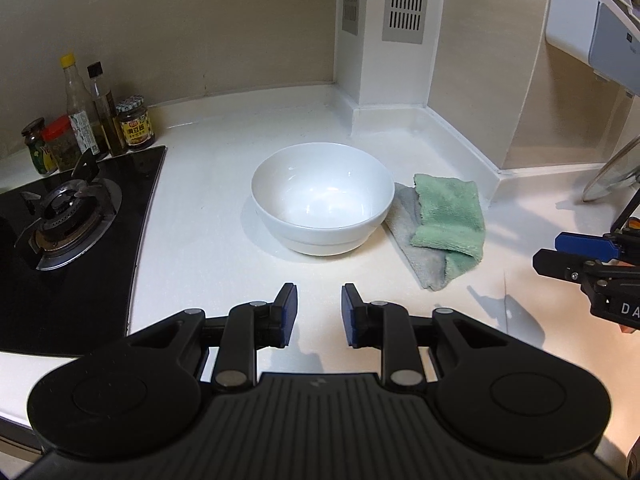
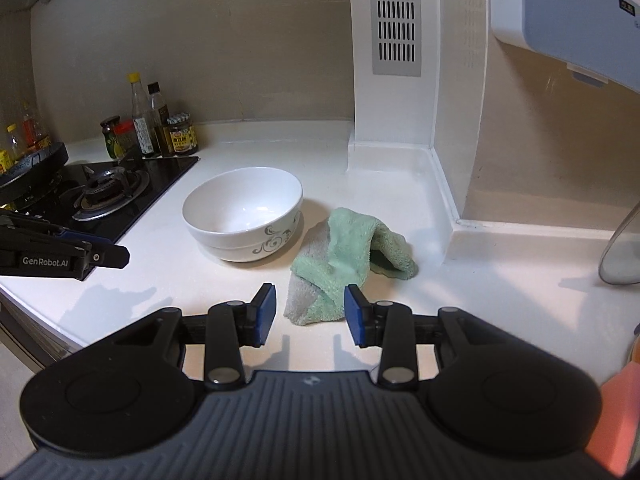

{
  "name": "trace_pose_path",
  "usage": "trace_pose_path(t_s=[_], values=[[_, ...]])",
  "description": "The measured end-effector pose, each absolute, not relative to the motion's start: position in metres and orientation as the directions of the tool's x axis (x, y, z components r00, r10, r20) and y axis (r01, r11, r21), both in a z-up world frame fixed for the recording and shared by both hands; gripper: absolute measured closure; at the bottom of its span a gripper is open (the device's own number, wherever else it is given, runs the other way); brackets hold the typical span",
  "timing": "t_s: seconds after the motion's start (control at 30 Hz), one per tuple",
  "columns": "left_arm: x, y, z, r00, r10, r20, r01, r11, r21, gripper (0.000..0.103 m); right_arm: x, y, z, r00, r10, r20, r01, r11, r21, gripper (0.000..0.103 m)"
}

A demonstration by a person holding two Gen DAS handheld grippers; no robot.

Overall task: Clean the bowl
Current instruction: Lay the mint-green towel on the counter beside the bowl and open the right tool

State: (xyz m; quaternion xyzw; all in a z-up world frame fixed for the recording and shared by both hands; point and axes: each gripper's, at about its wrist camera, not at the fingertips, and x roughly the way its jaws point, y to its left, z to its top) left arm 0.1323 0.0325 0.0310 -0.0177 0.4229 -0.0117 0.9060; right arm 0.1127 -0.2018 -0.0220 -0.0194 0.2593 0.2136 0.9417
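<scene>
A white bowl point(image 1: 322, 196) stands upright and empty on the white counter; in the right wrist view the bowl point(image 2: 242, 212) shows a grey swirl pattern on its side. A crumpled green and grey cloth point(image 1: 444, 224) lies just right of it, touching or nearly touching its base; the cloth point(image 2: 344, 260) lies just ahead of my right gripper. My left gripper point(image 1: 319, 314) is open with nothing between its blue pads, short of the bowl. My right gripper point(image 2: 310, 314) is open too, its pads either side of the cloth's near end, above the counter.
A black gas hob point(image 1: 76, 236) lies left of the bowl, with several sauce bottles and jars point(image 1: 100, 124) behind it. A white vented column point(image 1: 394, 40) stands at the back. A glass lid point(image 2: 622, 248) leans at the right. A white appliance point(image 2: 568, 12) hangs on the wall.
</scene>
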Motion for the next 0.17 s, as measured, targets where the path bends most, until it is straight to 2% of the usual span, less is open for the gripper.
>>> trace_pose_path(t_s=[0.17], values=[[0.1284,0.0331,0.0328,0.661,-0.063,-0.747,0.025,0.998,-0.062,0.073,0.1053,-0.2065,-0.0216,0.786,0.385,-0.485,-0.400,0.913,0.076,0.071]])
